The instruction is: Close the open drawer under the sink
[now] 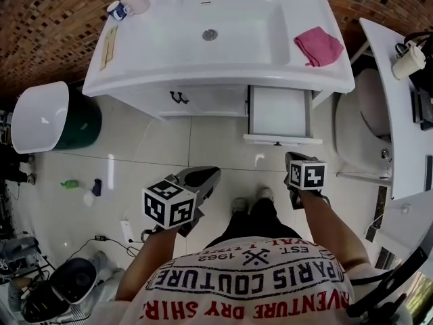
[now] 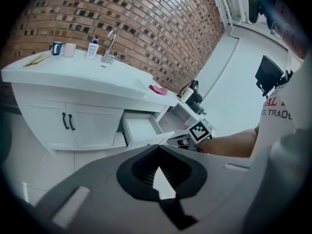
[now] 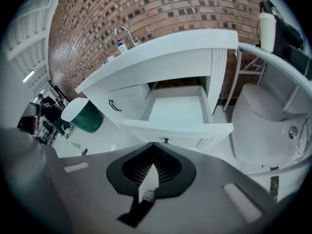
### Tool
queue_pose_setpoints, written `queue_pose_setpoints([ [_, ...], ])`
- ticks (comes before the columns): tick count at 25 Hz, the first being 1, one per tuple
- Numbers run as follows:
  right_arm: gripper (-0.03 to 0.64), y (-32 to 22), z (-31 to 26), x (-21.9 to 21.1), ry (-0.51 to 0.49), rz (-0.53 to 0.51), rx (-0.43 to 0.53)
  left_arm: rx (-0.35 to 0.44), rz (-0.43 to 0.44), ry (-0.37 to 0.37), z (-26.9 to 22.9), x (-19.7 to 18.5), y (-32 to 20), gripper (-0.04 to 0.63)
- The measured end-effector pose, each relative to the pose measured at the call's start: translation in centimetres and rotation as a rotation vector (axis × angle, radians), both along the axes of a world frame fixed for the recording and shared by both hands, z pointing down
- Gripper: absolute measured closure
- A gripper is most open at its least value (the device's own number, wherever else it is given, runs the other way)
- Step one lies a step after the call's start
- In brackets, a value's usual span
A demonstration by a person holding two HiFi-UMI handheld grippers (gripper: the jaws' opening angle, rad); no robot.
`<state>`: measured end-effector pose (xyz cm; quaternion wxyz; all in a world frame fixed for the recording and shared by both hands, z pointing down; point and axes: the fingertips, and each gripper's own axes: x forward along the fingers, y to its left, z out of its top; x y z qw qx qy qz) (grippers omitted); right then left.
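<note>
The white drawer (image 1: 280,112) stands pulled out of the vanity under the sink (image 1: 216,29), on the right side. Its front panel (image 1: 282,139) faces me and the inside looks empty. My right gripper (image 1: 293,157) hovers just short of that panel, jaws shut on nothing. In the right gripper view the drawer (image 3: 178,108) fills the middle, with its small dark knob (image 3: 166,141) just above the closed tips of my right gripper (image 3: 153,144). My left gripper (image 1: 206,175) is lower left of the drawer, also shut and empty (image 2: 158,146). The left gripper view shows the drawer (image 2: 141,129) from the side.
A pink cloth (image 1: 318,46) lies on the sink's right rim. The cabinet doors with black handles (image 1: 179,98) are to the left of the drawer. A toilet (image 1: 362,124) and a white shelf (image 1: 399,114) are close on the right. A green bin (image 1: 47,117) is at left.
</note>
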<state>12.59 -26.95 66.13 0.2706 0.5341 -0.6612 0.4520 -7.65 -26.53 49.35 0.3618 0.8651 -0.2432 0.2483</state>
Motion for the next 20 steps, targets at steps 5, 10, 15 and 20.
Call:
queue_pose_setpoints([
  [5,0.611,-0.9,4.7,0.1,0.051,-0.026,-0.069,-0.04,-0.041,-0.047,2.8,-0.9,0.0,0.601],
  [10,0.611,-2.7,6.1,0.3,0.07,-0.048,-0.068,-0.075,-0.065,-0.064,4.6,-1.0,-0.6,0.601],
  [15,0.611,-3.4,6.6,0.9,0.059,-0.049,-0.091,-0.082,-0.066,-0.079,5.1,-0.5,-1.7,0.601],
  [20,0.611,-4.8,6.0,0.9,0.064,-0.048,-0.061,-0.087,-0.07,-0.087,4.9,-0.4,-2.1,0.601],
])
